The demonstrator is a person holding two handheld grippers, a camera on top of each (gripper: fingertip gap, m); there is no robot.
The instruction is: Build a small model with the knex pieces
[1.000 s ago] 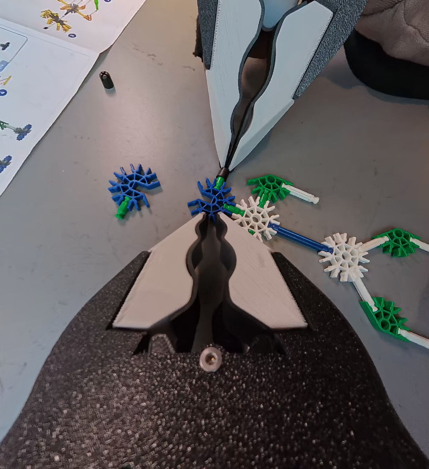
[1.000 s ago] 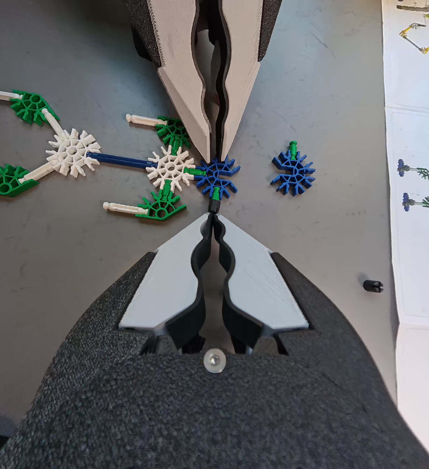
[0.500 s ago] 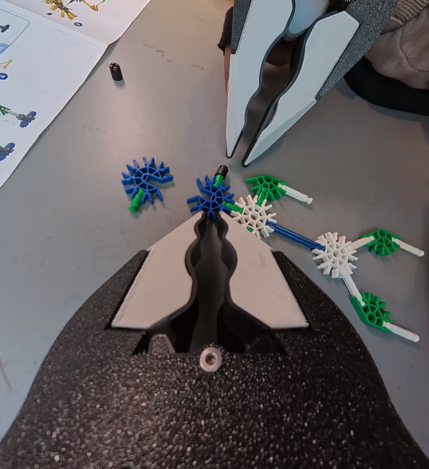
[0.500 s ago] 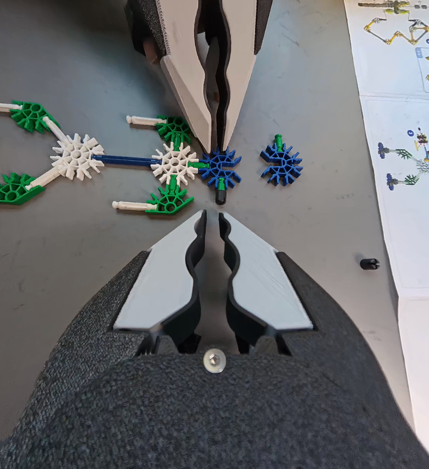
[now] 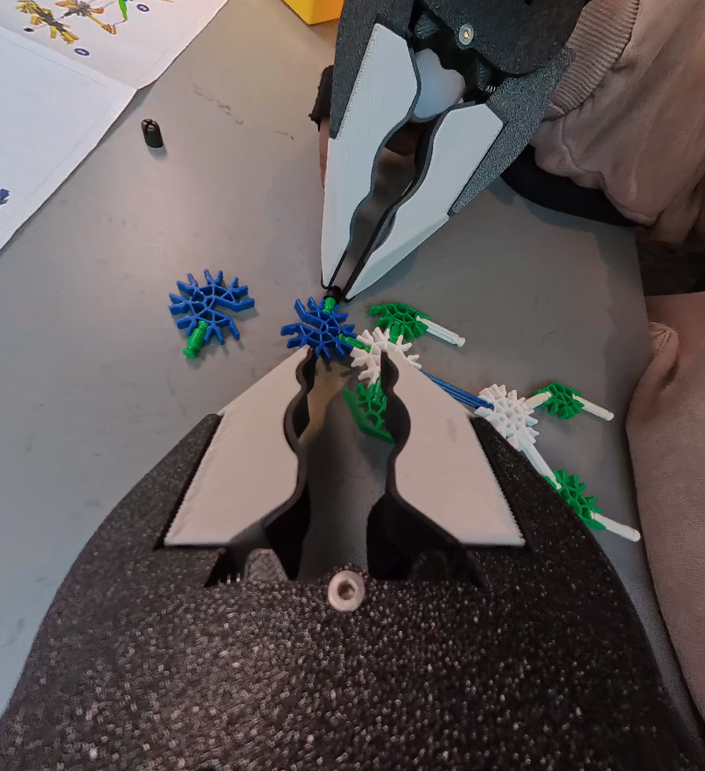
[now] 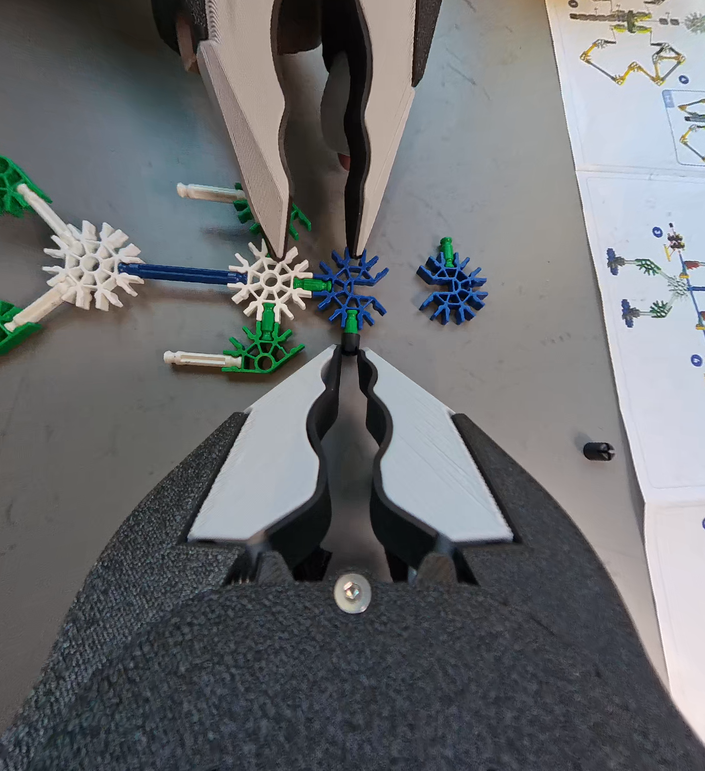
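A grey table (image 6: 488, 200) is seen, with a white instruction sheet (image 6: 651, 375) laid along its right edge in the right wrist view. A flat rod-and-connector assembly (image 6: 175, 273) lies on the table: two white snowflake connectors joined by a blue rod, with green fan connectors and white rods on its branches. A blue snowflake connector (image 6: 348, 285) is joined to its right end by a short green rod.

The left gripper (image 5: 344, 354) is held with its jaws spread wide; one fingertip rests at the blue connector, the other over the adjacent white one. The right gripper (image 6: 348, 348) is narrowed onto a small black cap (image 6: 350, 340) seated on a green rod at the blue connector's near side.

A second blue connector (image 6: 453, 288) lies apart to the right. A loose black cap (image 6: 597, 451) lies beside the sheet.
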